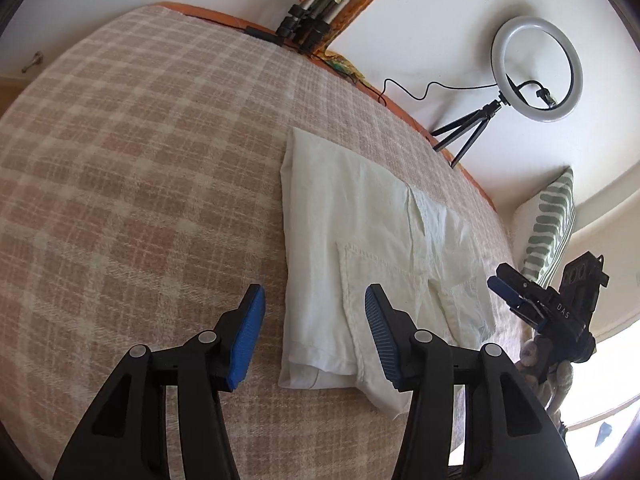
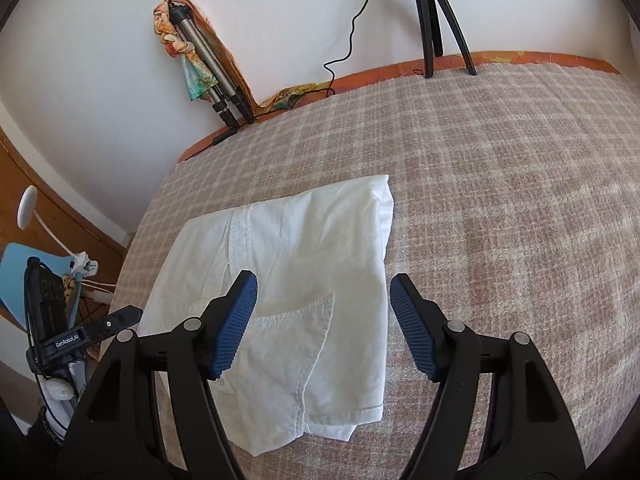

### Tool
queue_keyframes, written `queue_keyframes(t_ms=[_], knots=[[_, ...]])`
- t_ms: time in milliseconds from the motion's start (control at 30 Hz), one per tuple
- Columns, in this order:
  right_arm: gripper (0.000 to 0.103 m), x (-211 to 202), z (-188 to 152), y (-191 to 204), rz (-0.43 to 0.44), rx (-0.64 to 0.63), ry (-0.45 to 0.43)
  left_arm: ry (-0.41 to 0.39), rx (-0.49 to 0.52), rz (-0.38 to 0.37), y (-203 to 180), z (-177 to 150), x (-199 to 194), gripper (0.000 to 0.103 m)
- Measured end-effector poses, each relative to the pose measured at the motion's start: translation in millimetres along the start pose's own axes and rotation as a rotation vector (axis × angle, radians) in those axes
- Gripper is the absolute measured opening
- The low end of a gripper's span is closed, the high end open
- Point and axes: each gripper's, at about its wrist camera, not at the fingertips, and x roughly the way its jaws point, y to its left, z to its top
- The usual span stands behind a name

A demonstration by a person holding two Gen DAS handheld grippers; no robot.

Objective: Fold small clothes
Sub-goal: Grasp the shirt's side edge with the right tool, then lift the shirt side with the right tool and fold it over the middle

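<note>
Left tongs (image 1: 314, 334) agape, right tongs (image 2: 324, 324) likewise — both empty

One white garment (image 1: 360, 240), two grippers, two tripods, one ring light (image 1: 536, 68), seemingly one pillow (image 1: 548, 228).

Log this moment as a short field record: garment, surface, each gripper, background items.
garment: white garment, partly folded, lying flat, pocket facing up
surface: plaid blanket on a bed
left gripper: open, holding nothing, over the garment's near edge
right gripper: open, holding nothing, above the garment
background: ring light on a small tripod by the wall; striped pillow at the bed's edge
</note>
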Motion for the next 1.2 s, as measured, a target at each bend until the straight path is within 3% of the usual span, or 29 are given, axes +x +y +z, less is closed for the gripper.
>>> queue_keyframes(t_ms=[100, 267, 567, 633, 767, 833, 900, 1000, 1200], knots=[[0.072, 12.6, -1.9, -25.7, 0.062, 0.097, 0.048, 0.051, -0.062, -0.036, 5.8, -1.2, 12.2, 0.051], [0.072, 28.9, -11.6, -48.0, 0.175, 0.205, 0.099, 0.065, -0.107, -0.088, 6.7, -1.9, 21.4, 0.051], [0.071, 36.8, -15.6, -51.2, 0.266, 0.244, 0.102, 0.049, -0.115, -0.125, 3.3, 5.6, 29.4, 0.048], [0.058, 42.5, -17.8, -47.6, 0.290, 0.247, 0.132, 0.048, -0.077, -0.103, -2.8, 6.0, 31.4, 0.047], [0.053, 47.8, -18.1, -36.2, 0.268, 0.217, 0.136, 0.034, 0.041, -0.018, -18.3, 4.6, 35.5, 0.037], [0.030, 48.0, -17.0, -29.4, 0.228, 0.184, 0.139, 0.021, 0.083, 0.014, -24.3, 3.7, 36.0, 0.031], [0.024, 45.9, -15.2, -20.3, 0.200, 0.142, 0.128, 0.007, 0.109, 0.025, -29.2, 3.8, 34.8, 0.021], [0.020, 36.9, -11.8, -6.7, 0.161, 0.079, 0.101, -0.025, 0.155, 0.035, -37.9, 3.0, 27.2, 0.015], [0.018, 13.0, -5.1, 18.6, 0.121, -0.021, 0.043, -0.068, 0.232, 0.035, -56.2, -3.3, 15.9, 0.012]])
